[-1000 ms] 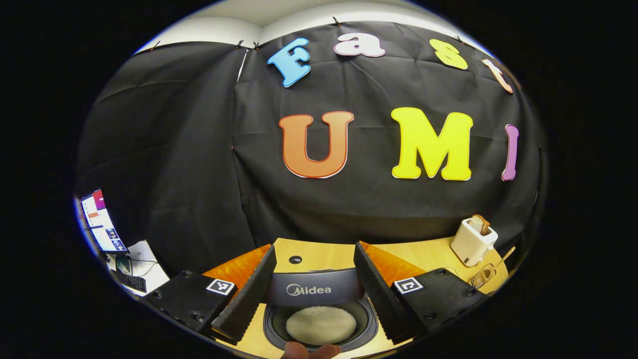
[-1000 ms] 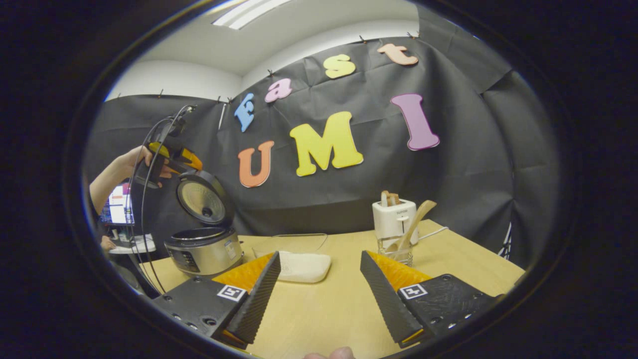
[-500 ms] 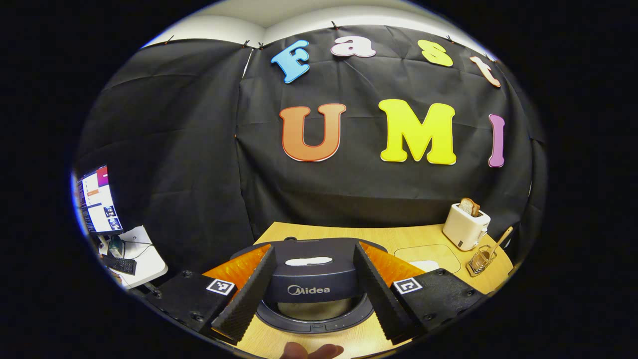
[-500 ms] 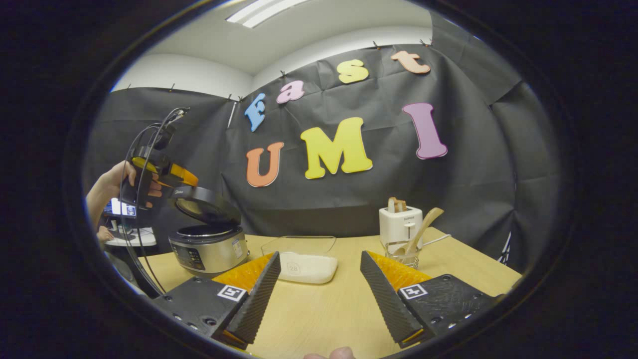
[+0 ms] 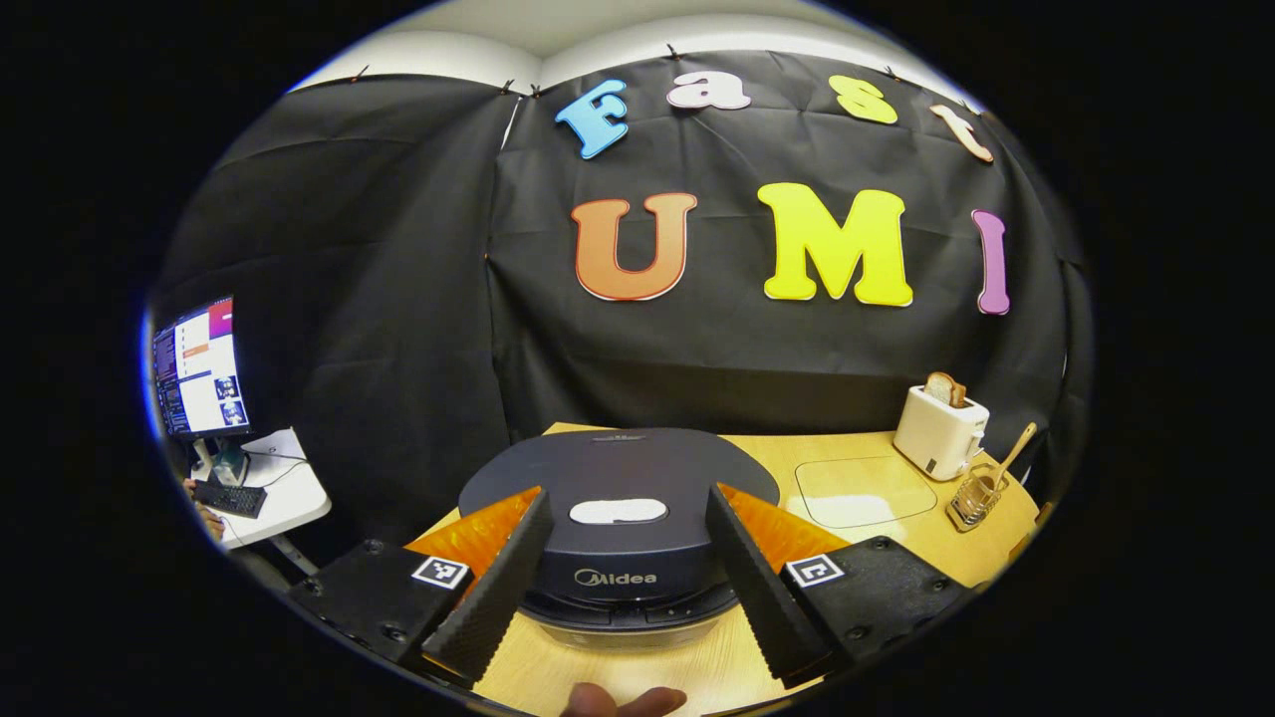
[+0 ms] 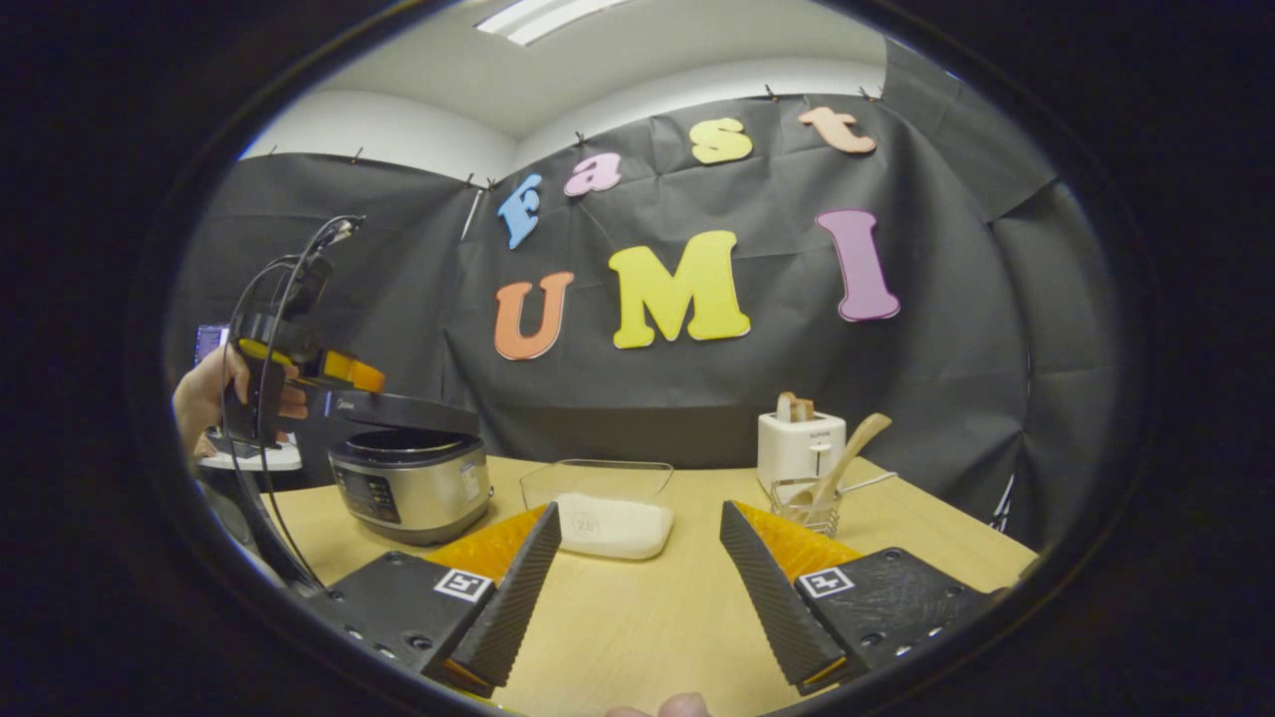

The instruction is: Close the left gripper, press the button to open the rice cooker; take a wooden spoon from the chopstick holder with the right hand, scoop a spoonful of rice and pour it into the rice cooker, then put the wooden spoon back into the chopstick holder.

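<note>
Left gripper (image 5: 626, 583): jaws spread wide, nothing held; its two fingers stand either side of the front edge of the rice cooker lid (image 5: 618, 478), not pressing on it as far as can be told. In the left gripper view the lid is nearly down, a thin gap showing between it and the rim of the rice cooker (image 5: 628, 622) just below. A fingertip (image 5: 618, 700) of the holding hand shows at the near edge. Beyond the cooker, on the wooden table (image 5: 857, 528), lies a clear rice container (image 5: 865, 490), and at the far right stand the chopstick holder (image 5: 974, 496) with the wooden spoon (image 5: 1011, 458) leaning in it, and a white toaster (image 5: 938, 430) just behind. A side desk with a monitor (image 5: 195, 366) sits off to the far left. Right gripper (image 6: 637, 583): jaws likewise wide apart, empty, hovering over bare table (image 6: 637, 627). In the right gripper view, past its fingers, the rice container (image 6: 603, 508) holds white rice (image 6: 610, 526); the rice cooker (image 6: 410, 483) stands to its left, lid (image 6: 398, 408) tilted only slightly up above the pot. The left gripper (image 6: 334, 370) sits at the lid's left edge, gripped by a hand (image 6: 214, 393). On the right, the chopstick holder (image 6: 809, 506) carries the wooden spoon (image 6: 847, 453), tilted to the right, with the toaster (image 6: 800, 448) just behind it.
</note>
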A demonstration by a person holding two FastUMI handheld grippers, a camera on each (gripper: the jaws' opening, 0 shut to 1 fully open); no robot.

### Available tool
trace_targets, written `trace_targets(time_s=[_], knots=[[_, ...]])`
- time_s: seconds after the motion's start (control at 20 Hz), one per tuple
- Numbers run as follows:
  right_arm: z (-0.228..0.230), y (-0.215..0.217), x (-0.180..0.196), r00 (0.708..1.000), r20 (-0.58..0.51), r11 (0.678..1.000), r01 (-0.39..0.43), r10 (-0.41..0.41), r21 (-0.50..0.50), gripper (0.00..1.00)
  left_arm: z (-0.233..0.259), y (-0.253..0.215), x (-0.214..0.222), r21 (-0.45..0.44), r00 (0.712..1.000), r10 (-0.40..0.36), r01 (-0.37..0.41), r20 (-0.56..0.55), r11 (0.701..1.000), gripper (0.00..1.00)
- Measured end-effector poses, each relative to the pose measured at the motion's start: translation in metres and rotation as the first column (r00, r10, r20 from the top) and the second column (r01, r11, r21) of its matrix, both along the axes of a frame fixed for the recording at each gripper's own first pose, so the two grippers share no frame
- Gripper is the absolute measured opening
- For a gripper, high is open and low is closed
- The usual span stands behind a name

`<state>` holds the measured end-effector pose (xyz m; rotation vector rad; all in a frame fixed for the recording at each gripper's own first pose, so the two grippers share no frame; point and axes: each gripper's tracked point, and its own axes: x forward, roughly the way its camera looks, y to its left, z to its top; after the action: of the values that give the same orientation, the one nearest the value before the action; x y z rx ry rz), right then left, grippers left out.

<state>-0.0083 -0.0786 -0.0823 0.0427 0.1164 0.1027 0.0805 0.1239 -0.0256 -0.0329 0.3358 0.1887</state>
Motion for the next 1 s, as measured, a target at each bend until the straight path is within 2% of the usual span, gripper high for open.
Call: trace_targets(time_s=[0.45,0.5,0.55,0.75,0.8,0.85,1.0], knots=[[0.001,0.002,0.004,1.000,-0.002,1.000,-0.007,0.007,0.004,0.95,-0.029,-0.001,-0.009,0.006,0.999,0.032,-0.032,0.025,0.999,1.00],[0.000,0.002,0.006,1.000,-0.007,1.000,-0.009,0.009,-0.001,0.91,-0.034,-0.003,-0.010,0.015,0.999,0.033,-0.033,0.020,0.999,0.99],[0.000,0.000,0.007,1.000,-0.009,1.000,-0.008,0.008,-0.005,0.95,-0.038,-0.004,-0.012,0.020,0.999,0.034,-0.034,0.015,0.999,1.00],[-0.004,-0.002,0.010,1.000,-0.026,1.000,-0.006,0.006,0.015,0.95,-0.038,-0.004,-0.011,0.050,0.999,0.016,-0.019,0.047,0.999,1.00],[-0.006,-0.003,0.010,0.999,-0.032,1.000,-0.005,0.006,0.013,0.91,-0.038,-0.004,-0.012,0.058,0.999,0.011,-0.014,0.052,0.998,0.99],[-0.006,-0.006,0.010,1.000,-0.024,1.000,0.003,-0.003,0.012,0.95,-0.044,-0.004,-0.011,0.060,1.000,0.000,-0.002,0.030,0.998,0.99],[-0.002,-0.009,0.014,1.000,0.002,0.999,0.024,-0.024,0.042,0.95,-0.049,-0.006,-0.014,0.062,0.999,-0.032,0.031,0.020,0.998,0.91]])
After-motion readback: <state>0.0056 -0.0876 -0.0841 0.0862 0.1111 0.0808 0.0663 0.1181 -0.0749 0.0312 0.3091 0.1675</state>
